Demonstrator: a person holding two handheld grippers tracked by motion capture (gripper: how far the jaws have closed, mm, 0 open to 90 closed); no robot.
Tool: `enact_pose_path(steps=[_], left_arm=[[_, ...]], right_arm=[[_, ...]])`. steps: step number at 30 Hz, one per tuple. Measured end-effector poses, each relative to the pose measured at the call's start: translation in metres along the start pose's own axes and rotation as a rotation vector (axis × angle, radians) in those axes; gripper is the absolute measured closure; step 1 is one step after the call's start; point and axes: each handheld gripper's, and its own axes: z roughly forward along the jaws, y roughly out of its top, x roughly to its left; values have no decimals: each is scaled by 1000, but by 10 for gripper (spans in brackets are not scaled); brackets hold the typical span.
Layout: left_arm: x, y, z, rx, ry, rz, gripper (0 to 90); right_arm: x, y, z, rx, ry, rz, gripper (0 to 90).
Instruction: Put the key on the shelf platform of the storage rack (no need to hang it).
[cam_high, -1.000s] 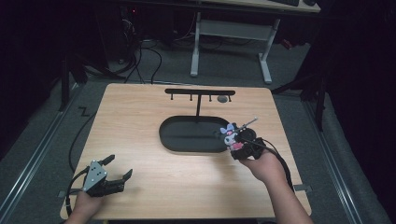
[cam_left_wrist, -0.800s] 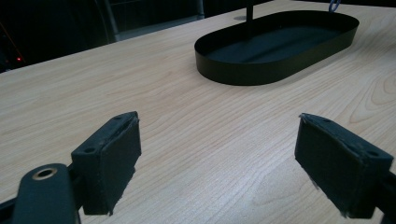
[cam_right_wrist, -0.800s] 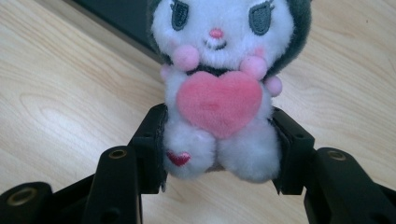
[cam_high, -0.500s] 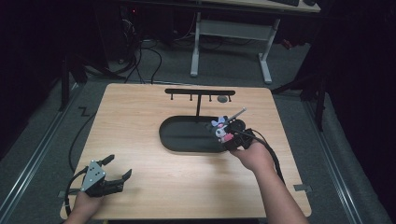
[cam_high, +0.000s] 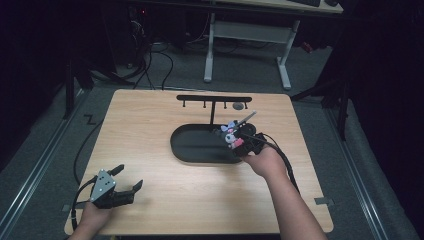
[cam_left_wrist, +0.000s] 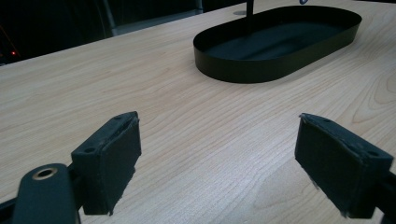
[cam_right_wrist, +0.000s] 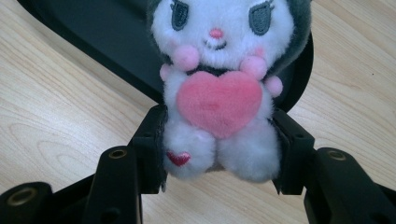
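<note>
The left gripper (cam_high: 122, 182) rests low by the person's near left side, its black padded jaws spread wide apart with nothing between them. The right gripper (cam_high: 235, 135), on an outstretched forearm, is clamped around the lower body of a small white-and-grey plush toy with a pink heart (cam_right_wrist: 219, 93).

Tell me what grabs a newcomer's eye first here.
The plush toy with a pink heart, clamped in the right tongs over the near right end of the black oval tray. Next, the left tongs, open and empty, at the table's near left corner.
</note>
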Motion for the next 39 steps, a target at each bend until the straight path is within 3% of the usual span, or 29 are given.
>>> enact_pose_path(steps=[9, 12, 17, 24, 33, 36, 39], left_arm=[[-1, -1, -3, -7, -7, 3, 154], [-1, -3, -6, -24, -9, 7, 154], [-1, -4, -10, -46, -6, 3, 154], [-2, -4, -8, -28, -3, 12, 154], [-3, -3, -6, -22, -4, 13, 154], [-3, -3, -7, -21, -5, 17, 154], [-3, -3, -6, -22, -4, 14, 154]], right_arm=[[1, 7, 9, 5, 5, 21, 479], [0, 11, 17, 8, 4, 4, 479], [0, 20, 34, 13, -6, 23, 479], [4, 29, 51, 9, 15, 28, 479], [8, 14, 72, 89, 23, 30, 476], [5, 11, 73, 73, 43, 69, 474], [3, 9, 74, 67, 40, 72, 447]])
